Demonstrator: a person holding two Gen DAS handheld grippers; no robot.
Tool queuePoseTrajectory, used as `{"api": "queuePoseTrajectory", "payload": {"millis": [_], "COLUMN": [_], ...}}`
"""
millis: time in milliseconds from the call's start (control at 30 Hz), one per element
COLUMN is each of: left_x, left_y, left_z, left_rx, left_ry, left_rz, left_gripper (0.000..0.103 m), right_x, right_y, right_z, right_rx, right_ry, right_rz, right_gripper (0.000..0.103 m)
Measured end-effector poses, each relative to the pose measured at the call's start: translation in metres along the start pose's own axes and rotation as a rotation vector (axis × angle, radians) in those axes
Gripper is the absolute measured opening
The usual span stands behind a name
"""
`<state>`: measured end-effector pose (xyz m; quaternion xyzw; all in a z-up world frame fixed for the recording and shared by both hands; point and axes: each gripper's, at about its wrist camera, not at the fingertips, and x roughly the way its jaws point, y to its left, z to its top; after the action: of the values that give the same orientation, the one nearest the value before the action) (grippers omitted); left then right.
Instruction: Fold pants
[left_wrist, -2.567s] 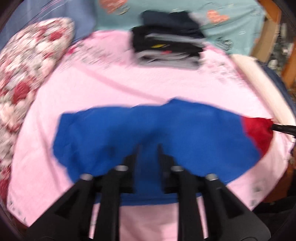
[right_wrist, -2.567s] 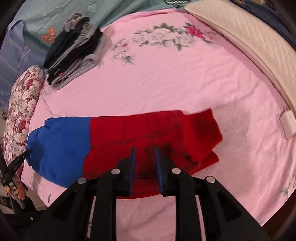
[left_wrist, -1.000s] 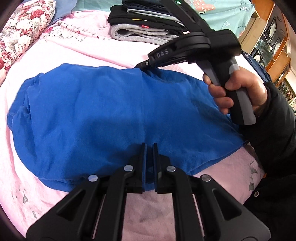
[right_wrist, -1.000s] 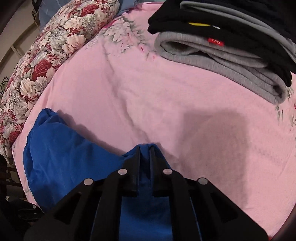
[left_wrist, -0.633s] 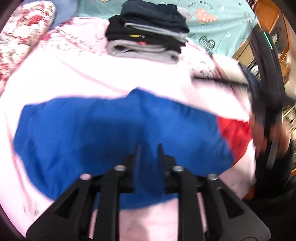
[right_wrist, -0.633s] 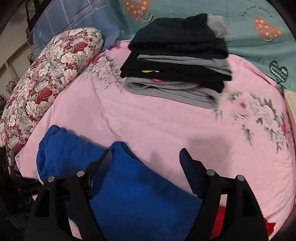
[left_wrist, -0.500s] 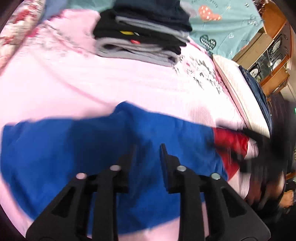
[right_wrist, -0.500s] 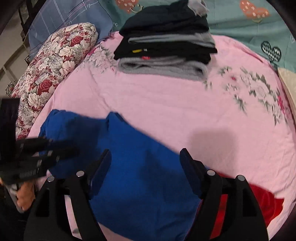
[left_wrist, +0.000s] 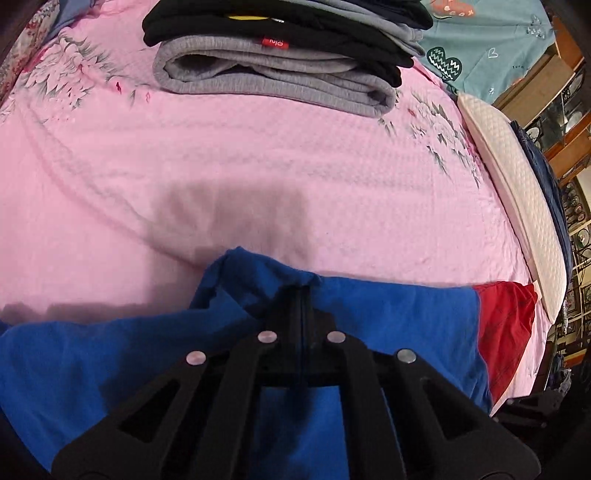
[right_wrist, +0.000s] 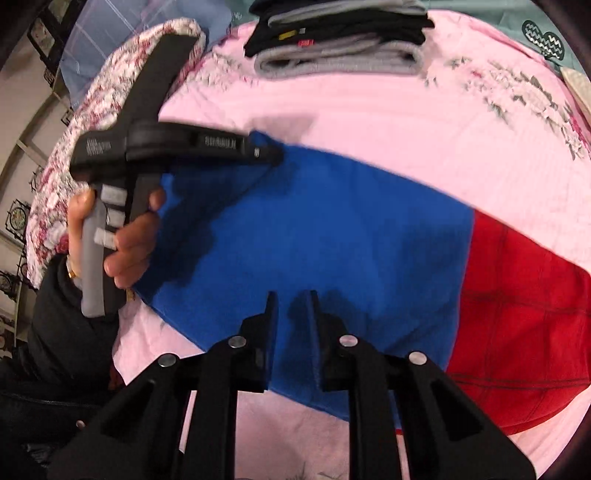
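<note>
The pants (right_wrist: 332, 236) lay flat on the pink bed sheet (left_wrist: 258, 166), near the front edge of the bed. They were blue at one end and red at the other. They looked partly folded, into one wide band, and the blue end had a raised corner. I judged that at least one more fold was left, and then they could join the pile.

The left hand-held gripper (left_wrist: 302, 295) was pinched tight on the far blue edge of the pants, with its fingers pressed together and cloth between them. The right hand-held gripper (right_wrist: 291, 325) hung over the near blue edge with a small gap between its fingers, and it held nothing.

There was one pair of pants to fold. There were two hand-held grippers. One stack of folded clothes (left_wrist: 280, 55) sat toward the back edge of the bed. One flowered pillow (right_wrist: 107, 99) lay at the left side. One white quilted pad (left_wrist: 517, 184) lay along the right edge.
</note>
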<state>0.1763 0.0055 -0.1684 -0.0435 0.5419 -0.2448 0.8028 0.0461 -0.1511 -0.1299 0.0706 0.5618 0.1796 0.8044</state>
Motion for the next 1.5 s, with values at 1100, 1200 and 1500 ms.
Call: {"api": "queuePoseTrajectory", "payload": {"millis": [1100, 1200, 1500], "left_x": [-0.117, -0.117, -0.121], "left_y": [0.100, 0.103, 0.097], "left_z": [-0.120, -0.120, -0.120], "left_rx": [-0.248, -0.257, -0.264], "left_ry": [-0.113, -0.113, -0.121], "left_rz": [0.111, 0.101, 0.140], "left_gripper": [0.031, 0.030, 0.022], "right_x": [-0.119, -0.114, -0.108], "right_y": [-0.240, -0.253, -0.256], "right_z": [-0.124, -0.120, -0.120], "right_rx": [0.862, 0.878, 0.862], "right_ry": [-0.255, -0.295, -0.374], "right_rz": [0.075, 0.128, 0.085], "right_gripper": [0.076, 0.076, 0.026]}}
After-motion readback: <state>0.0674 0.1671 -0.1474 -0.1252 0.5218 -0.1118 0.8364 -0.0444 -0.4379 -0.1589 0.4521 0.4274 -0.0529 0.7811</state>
